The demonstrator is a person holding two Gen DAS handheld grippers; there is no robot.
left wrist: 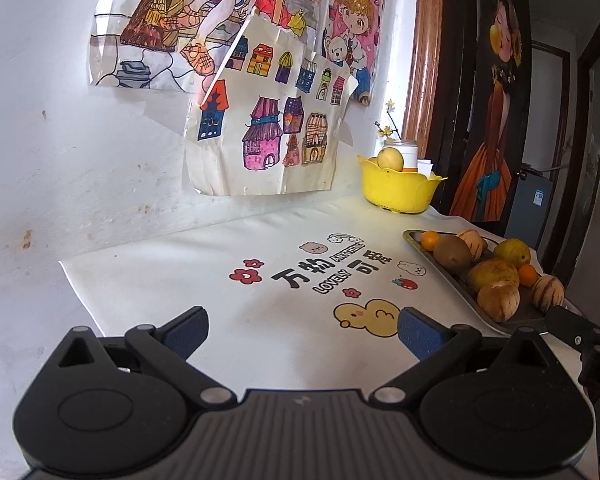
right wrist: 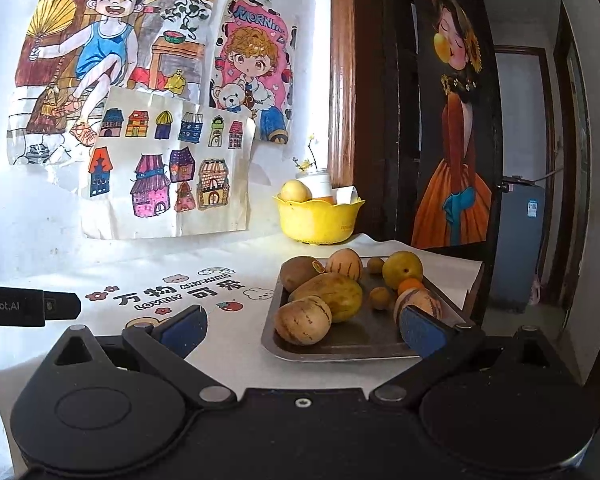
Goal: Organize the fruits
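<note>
You see a bright yellow bowl (right wrist: 318, 220) holding a pale yellow fruit (right wrist: 295, 192). The grey metal tray (right wrist: 340, 350) carries a brown kiwi (right wrist: 300, 273), tan melons with dark purple stripes (right wrist: 303, 320), a yellow-green mottled mango (right wrist: 332, 294), a yellow-green round fruit (right wrist: 402, 270) and a small orange one (right wrist: 411, 285). Your white tablecloth (left wrist: 188, 280) bears black lettering, red flowers and a yellow duck (left wrist: 366, 316). Both grippers are black with blue pads (right wrist: 422, 332). Multicoloured house drawings (right wrist: 168, 168) cover the white wall.

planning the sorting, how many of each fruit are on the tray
striped melons: 3
kiwi: 1
small oranges: 2
yellow-green fruits: 2
small brown fruits: 2
total: 10 on the tray
</note>
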